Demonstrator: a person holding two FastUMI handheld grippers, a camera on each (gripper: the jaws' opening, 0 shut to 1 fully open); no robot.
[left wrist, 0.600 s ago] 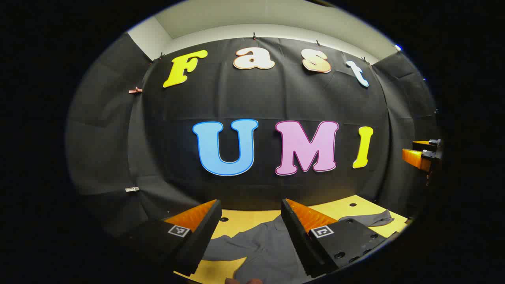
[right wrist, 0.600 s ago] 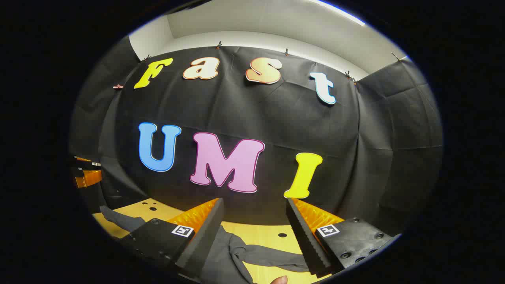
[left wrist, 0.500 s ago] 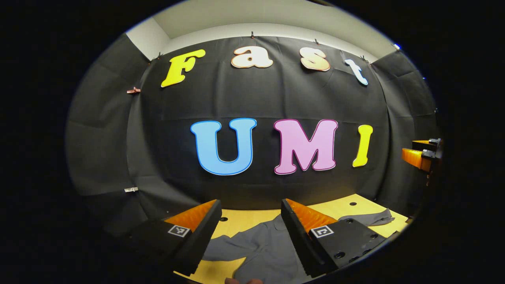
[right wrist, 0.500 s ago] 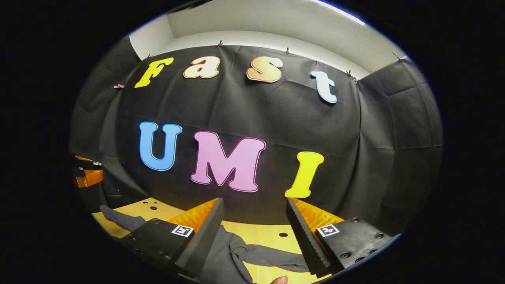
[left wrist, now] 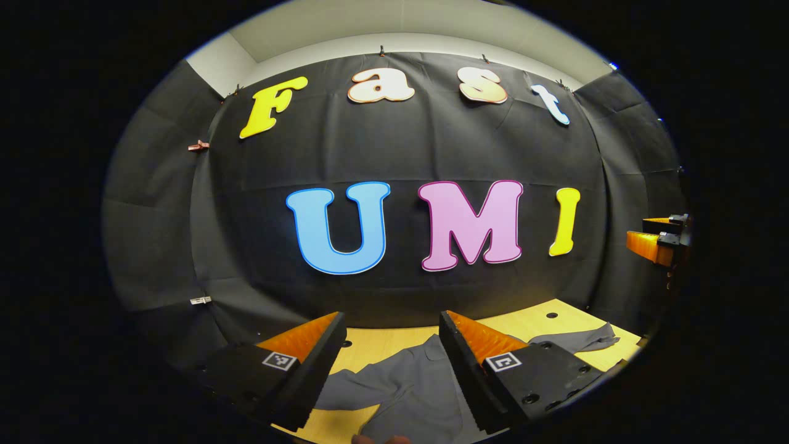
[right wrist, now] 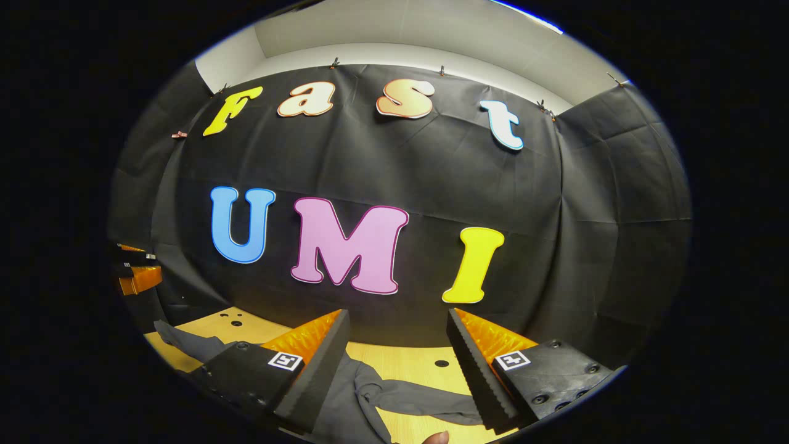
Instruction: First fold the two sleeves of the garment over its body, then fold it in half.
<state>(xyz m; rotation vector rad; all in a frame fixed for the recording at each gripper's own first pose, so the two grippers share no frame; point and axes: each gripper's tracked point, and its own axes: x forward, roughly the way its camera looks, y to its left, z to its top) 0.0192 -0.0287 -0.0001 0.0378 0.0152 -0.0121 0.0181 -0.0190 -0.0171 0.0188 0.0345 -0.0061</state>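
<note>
A grey long-sleeved garment (left wrist: pixel 407 385) lies spread on the yellow wooden table (left wrist: pixel 524 324), one sleeve (left wrist: pixel 576 339) reaching to the right. My left gripper (left wrist: pixel 391 336) hangs open above it, nothing between its fingers. In the right gripper view the same garment (right wrist: pixel 345 401) lies below, with a rumpled sleeve (right wrist: pixel 425 404) running right and the other sleeve (right wrist: pixel 185 342) stretching left. My right gripper (right wrist: pixel 397 336) is open above the cloth and holds nothing. Each gripper shows at the far edge of the other's view: the right one (left wrist: pixel 659 243) and the left one (right wrist: pixel 135 274).
The table (right wrist: pixel 407 361) has small round holes (right wrist: pixel 441 364) near its back edge. The black booth wall (left wrist: pixel 431 154) stands close behind it. A fingertip (right wrist: pixel 436 438) peeks in at the bottom edge of the right gripper view.
Both views have tipped slightly downward, so the wall sits a little lower and more table shows. The garment has not moved and both grippers stay open.
</note>
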